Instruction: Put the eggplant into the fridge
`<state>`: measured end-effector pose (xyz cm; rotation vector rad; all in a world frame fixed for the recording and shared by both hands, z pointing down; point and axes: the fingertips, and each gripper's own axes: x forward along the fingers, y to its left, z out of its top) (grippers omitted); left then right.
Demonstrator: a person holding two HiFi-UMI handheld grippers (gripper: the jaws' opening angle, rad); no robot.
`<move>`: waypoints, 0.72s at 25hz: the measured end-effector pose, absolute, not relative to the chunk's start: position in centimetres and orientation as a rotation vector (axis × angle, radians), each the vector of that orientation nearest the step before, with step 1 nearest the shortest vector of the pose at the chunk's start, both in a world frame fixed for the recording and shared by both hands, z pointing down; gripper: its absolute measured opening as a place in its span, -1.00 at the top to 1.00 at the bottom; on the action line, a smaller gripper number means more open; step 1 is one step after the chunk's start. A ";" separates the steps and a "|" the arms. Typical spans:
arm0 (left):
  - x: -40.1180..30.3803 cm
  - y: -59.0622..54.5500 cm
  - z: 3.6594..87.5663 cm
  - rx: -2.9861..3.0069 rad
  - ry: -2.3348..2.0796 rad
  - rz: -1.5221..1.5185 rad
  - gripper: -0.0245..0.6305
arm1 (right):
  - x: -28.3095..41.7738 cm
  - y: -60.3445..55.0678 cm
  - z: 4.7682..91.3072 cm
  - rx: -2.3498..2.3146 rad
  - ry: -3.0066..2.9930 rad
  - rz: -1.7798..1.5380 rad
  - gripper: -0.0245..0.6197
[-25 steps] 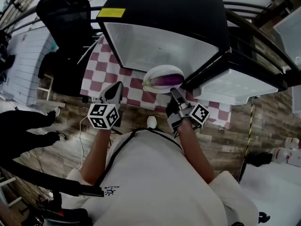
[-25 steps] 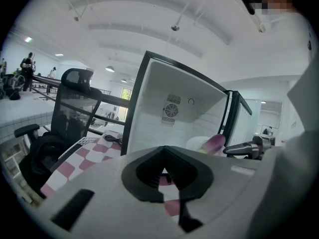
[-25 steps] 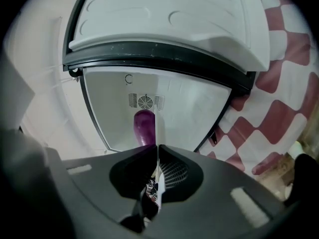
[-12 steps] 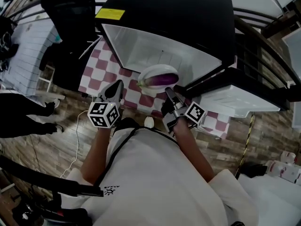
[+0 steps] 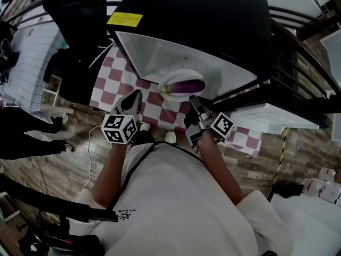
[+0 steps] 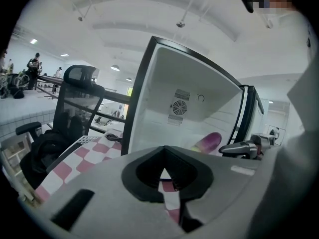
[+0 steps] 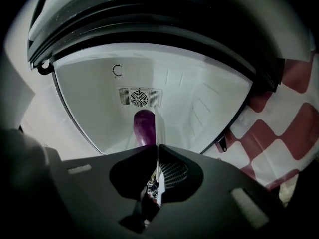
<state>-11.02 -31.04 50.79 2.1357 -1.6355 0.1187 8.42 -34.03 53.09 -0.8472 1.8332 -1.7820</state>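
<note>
On the far left I see a black chair (image 5: 74,15). Next to it is a table with a red and white checked cloth (image 5: 114,81). My left claw (image 5: 133,97) hangs over that cloth. Its two jaws are pressed together and there is nothing in them.

In the middle is a white plate (image 5: 169,82), and the purple eggplant (image 5: 187,86) lies on it. The plate is right at the open front of the black fridge (image 5: 213,25), by the bottom edge of its white inside. I cannot tell if it has passed that edge.

My right claw (image 5: 193,101) is closed tight on the near rim of the plate and holds it up. Past the plate I can see the round fan grille (image 7: 140,98) on the fridge's back wall.

To the right, the fridge door (image 5: 277,119) stands wide open.
</note>
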 end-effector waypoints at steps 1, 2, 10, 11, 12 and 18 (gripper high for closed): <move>-10.9 -31.5 50.7 2.149 -1.620 0.126 0.91 | 8.5 -34.3 53.2 -0.863 1.819 -1.774 0.85; -10.8 -32.0 50.6 2.164 -1.603 0.131 0.91 | 8.5 -34.5 53.2 -0.877 1.806 -1.765 0.85; -9.5 -35.3 50.3 2.281 -1.420 0.173 0.91 | 8.0 -36.2 54.8 -0.983 1.709 -1.728 0.85; -9.3 -35.7 50.4 2.294 -1.402 0.188 0.91 | 7.8 -36.5 54.9 -0.991 1.696 -1.721 0.86; -9.2 -36.0 50.5 2.307 -1.385 0.201 0.91 | 7.7 -36.8 55.2 -0.999 1.690 -1.711 0.86; -8.8 -37.8 51.4 2.361 -1.287 0.253 0.91 | 7.6 -38.2 57.0 -1.049 1.652 -1.658 0.85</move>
